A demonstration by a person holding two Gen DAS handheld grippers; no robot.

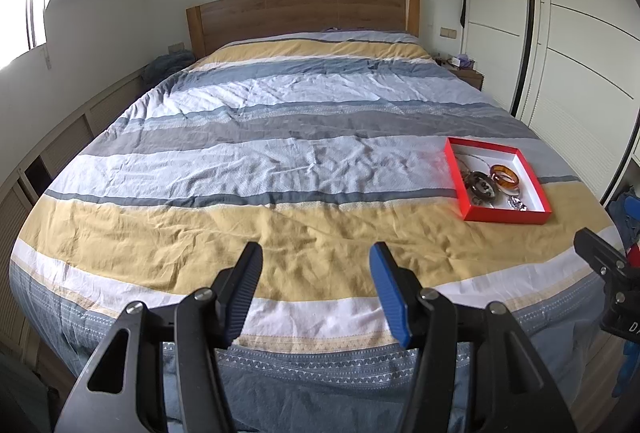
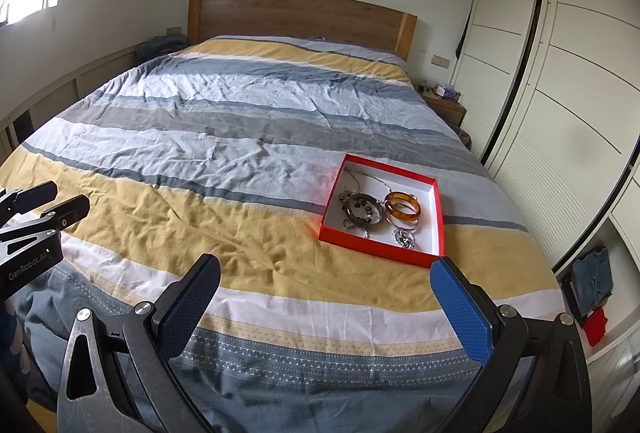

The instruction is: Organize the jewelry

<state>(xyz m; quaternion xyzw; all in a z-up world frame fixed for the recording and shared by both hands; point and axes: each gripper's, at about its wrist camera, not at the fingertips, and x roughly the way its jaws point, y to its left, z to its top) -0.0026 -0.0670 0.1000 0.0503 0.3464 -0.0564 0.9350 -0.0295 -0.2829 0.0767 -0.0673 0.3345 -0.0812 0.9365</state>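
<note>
A shallow red box [image 2: 439,217] with a white inside lies on the striped bedspread, near the foot of the bed on its right side; the same red box [image 1: 456,173] shows in the left wrist view. Inside lie an amber bangle [image 2: 403,208], a dark bangle [image 2: 362,212], a silver chain [image 2: 370,179] and small silver pieces [image 2: 405,237]. My right gripper [image 2: 326,267] hovers open just short of the box, nothing between its fingers. My left gripper [image 1: 316,253] hangs open over the yellow stripe, left of the box, holding nothing. The left gripper [image 2: 64,199] also appears at the right wrist view's left edge.
The bedspread [image 1: 280,161] covers a wide bed with a wooden headboard [image 1: 304,13]. White wardrobe doors [image 2: 560,93] run along the right side. A bedside table [image 2: 444,105] with small items stands by the headboard. Low cabinets [image 1: 68,141] line the left wall under a window.
</note>
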